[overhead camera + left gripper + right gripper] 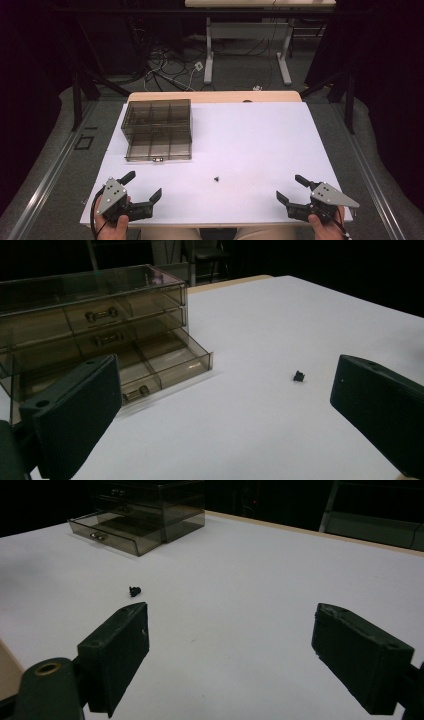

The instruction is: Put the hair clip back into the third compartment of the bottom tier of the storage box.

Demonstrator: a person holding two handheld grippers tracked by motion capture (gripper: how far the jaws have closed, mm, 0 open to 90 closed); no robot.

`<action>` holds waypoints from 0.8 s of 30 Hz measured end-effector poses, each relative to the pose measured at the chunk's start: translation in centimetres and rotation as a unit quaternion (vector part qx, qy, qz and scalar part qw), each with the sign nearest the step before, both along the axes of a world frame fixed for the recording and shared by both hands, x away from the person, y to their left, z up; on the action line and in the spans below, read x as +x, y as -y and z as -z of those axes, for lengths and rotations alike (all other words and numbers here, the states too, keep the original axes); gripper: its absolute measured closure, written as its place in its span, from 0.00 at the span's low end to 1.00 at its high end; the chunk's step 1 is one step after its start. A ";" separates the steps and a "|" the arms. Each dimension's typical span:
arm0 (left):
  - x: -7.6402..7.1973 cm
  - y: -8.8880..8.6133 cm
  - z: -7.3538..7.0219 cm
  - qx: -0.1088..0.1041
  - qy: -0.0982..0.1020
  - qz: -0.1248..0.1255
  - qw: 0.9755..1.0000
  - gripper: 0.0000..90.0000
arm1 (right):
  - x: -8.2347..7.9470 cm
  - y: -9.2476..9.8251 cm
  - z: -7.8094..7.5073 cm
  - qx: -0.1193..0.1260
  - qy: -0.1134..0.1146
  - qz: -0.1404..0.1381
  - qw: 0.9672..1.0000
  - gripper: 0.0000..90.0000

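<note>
at the near edge of the white counter we list two claws, both well short of the work. left claw: held in a hand at the near left corner, jaws spread wide, nothing between them. right claw: held at the near right corner, jaws likewise apart and empty.

landmark: the smoky clear drawer box, standing at the far left of the counter. its bottom drawer is pulled out toward us, and in the left claw view it looks empty, though the tinted plastic makes that hard to confirm. the two drawers above sit pushed in.

item in question: a small black part, lying alone on the bare counter, to the right of the drawer box and nearer to us than its open drawer. it rests well apart from the box and between the two claws, touching neither. its exact kind is too small for us to tell.

status, as we judge it: the drawer stands ready, so the opening step appears done. the part is not yet picked up. what seems left: close a claw on the part, carry it to the open drawer, drop it in a compartment, and likely push the drawer shut. we would rate the work as barely begun.
</note>
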State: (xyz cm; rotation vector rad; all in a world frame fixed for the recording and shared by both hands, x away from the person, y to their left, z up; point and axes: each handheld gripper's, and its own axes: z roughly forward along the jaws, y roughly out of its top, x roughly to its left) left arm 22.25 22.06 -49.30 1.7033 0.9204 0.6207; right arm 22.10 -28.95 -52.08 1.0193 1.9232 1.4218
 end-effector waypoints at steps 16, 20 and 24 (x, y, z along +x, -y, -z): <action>-0.3 2.4 0.2 0.007 -0.008 0.010 1.000 0.01 | -0.7 -0.5 -0.4 -0.007 0.011 -0.012 1.000 0.16; -0.1 3.3 0.1 0.008 -0.014 0.017 1.000 0.01 | -0.7 -0.5 -0.4 -0.011 0.009 -0.014 1.000 0.16; 0.3 4.2 0.0 0.011 -0.019 0.025 0.999 0.01 | -0.6 -0.4 -0.3 -0.014 0.014 -0.016 1.000 0.16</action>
